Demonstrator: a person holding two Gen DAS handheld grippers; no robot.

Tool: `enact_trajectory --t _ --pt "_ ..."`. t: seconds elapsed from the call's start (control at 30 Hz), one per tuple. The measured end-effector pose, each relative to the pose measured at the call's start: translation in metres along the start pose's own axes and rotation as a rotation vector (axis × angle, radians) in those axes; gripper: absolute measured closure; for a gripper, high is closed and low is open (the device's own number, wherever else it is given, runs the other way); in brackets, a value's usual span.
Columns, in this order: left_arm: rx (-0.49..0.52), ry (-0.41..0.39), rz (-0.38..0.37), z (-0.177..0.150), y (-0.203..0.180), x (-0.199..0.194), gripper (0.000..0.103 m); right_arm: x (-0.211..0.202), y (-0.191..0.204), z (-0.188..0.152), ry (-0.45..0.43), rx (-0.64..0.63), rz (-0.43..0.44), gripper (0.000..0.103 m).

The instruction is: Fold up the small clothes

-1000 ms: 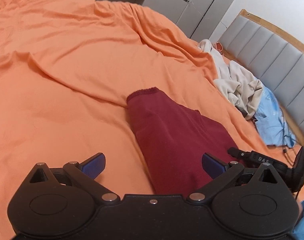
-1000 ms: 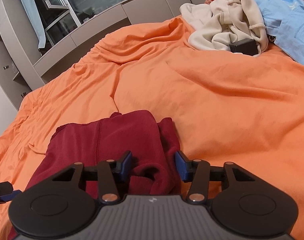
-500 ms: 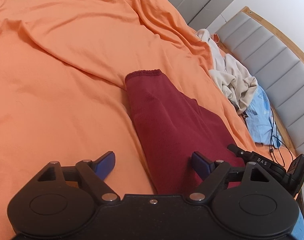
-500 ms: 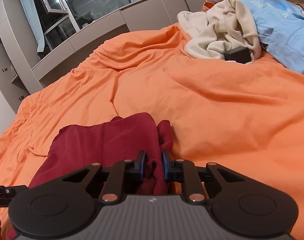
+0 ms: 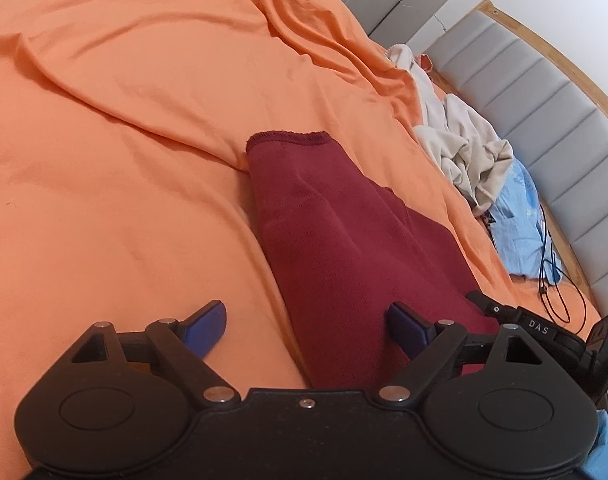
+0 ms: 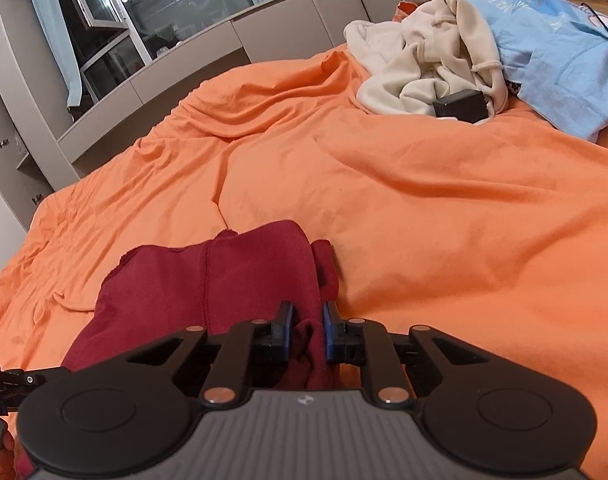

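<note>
A dark red knit garment (image 5: pixel 335 236) lies stretched on the orange bed sheet (image 5: pixel 144 128), its hemmed end far from me. My left gripper (image 5: pixel 307 326) is open, its blue pads straddling the garment's near end just above it. In the right wrist view my right gripper (image 6: pixel 307 330) is shut on a bunched fold of the same red garment (image 6: pixel 224 276) at its right corner. The right gripper's body shows at the left view's right edge (image 5: pixel 543 332).
A pile of cream clothing (image 6: pixel 419 64) and a light blue garment (image 6: pixel 555 56) lies by the padded grey headboard (image 5: pixel 551 92). A small black box (image 6: pixel 459 106) rests on the pile. A black cable (image 5: pixel 551 272) trails near it. Grey cabinets (image 6: pixel 36 128) and a window stand beyond.
My right gripper closed on the red garment's corner and stays shut. My left gripper, still open, moved forward over the garment's near end.
</note>
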State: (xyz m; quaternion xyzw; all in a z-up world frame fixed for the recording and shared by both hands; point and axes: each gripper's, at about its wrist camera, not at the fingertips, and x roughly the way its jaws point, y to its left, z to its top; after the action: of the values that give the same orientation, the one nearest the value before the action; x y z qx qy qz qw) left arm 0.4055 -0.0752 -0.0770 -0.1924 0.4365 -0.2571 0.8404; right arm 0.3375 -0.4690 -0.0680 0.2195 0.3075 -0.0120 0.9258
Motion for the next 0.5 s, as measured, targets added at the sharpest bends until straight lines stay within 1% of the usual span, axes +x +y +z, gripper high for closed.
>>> enact_trajectory --t 0.07,0.1,0.17,0.2,0.3,0.37,0.43,0.5 --pt "-0.003 0.011 -0.019 -0.001 0.000 0.001 0.025 0.002 0.000 0.000 0.008 0.003 0.000 0.083" --pt "-0.011 0.016 -0.029 -0.001 0.001 0.002 0.027 0.002 -0.001 0.000 0.010 0.008 0.001 0.081" --pt "-0.022 0.018 -0.038 -0.002 0.001 0.003 0.030 0.002 -0.003 0.001 0.011 0.023 -0.006 0.064" --pt "-0.023 0.018 -0.038 -0.002 0.001 0.004 0.030 0.001 -0.005 0.001 0.008 0.030 -0.006 0.062" --pt "-0.025 0.017 -0.035 -0.003 0.000 0.006 0.030 0.004 -0.009 0.002 0.011 0.047 0.001 0.058" --pt "-0.029 0.017 -0.036 -0.003 0.000 0.007 0.029 0.009 -0.012 0.002 0.024 0.069 0.004 0.054" --pt "-0.032 0.017 -0.034 -0.003 0.000 0.008 0.028 0.015 -0.017 0.001 0.047 0.110 0.025 0.054" --pt "-0.029 0.015 -0.028 -0.004 -0.001 0.008 0.027 0.020 -0.022 -0.001 0.064 0.149 0.051 0.059"
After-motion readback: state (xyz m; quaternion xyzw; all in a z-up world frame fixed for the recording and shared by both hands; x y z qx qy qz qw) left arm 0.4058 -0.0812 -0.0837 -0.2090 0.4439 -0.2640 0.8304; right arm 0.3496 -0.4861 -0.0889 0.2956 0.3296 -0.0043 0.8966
